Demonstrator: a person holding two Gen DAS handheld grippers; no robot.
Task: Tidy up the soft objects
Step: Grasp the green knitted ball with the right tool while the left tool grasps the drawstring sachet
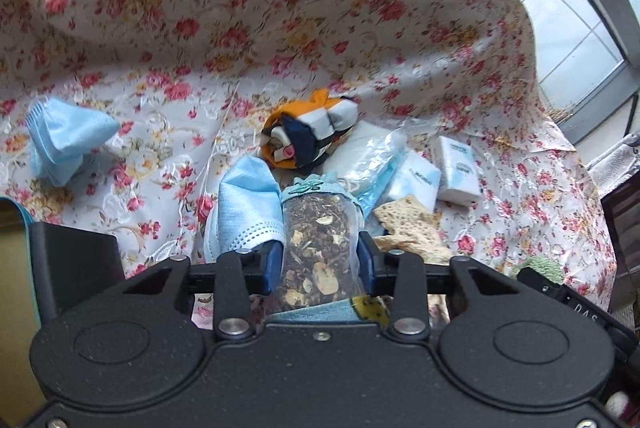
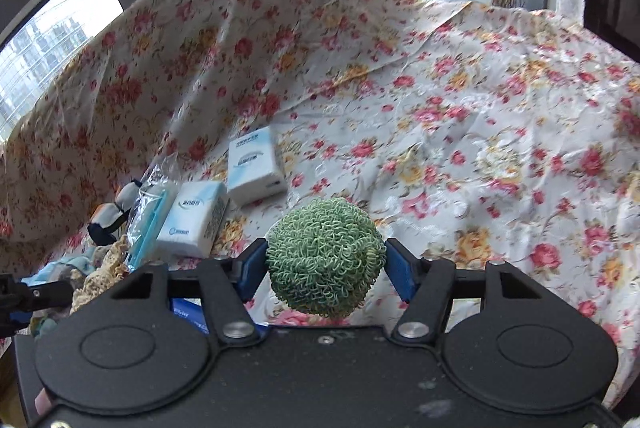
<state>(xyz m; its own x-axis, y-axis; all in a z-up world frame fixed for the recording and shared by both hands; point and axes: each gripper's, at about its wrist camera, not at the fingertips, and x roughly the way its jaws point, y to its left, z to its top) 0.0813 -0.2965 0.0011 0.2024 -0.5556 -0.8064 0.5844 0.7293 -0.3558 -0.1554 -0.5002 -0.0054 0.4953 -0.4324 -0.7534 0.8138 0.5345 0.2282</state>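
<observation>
My left gripper (image 1: 318, 256) is shut on a clear sachet of dried herbs (image 1: 318, 248) with a pale blue top, held above the floral cloth (image 1: 160, 39). A blue face mask (image 1: 248, 207) lies just left of it, and another mask (image 1: 64, 139) lies far left. A rolled orange, white and navy cloth (image 1: 308, 131) lies behind. My right gripper (image 2: 326, 260) is shut on a green curly scrubber ball (image 2: 324, 260), held above the cloth (image 2: 480, 147).
Two white tissue packs (image 2: 254, 167) (image 2: 192, 220) and a clear bag of blue items (image 2: 148, 216) lie left of the scrubber. A tan sponge (image 1: 408, 224) lies right of the sachet. A yellow container with a teal rim (image 1: 16, 268) is at far left. Windows stand behind.
</observation>
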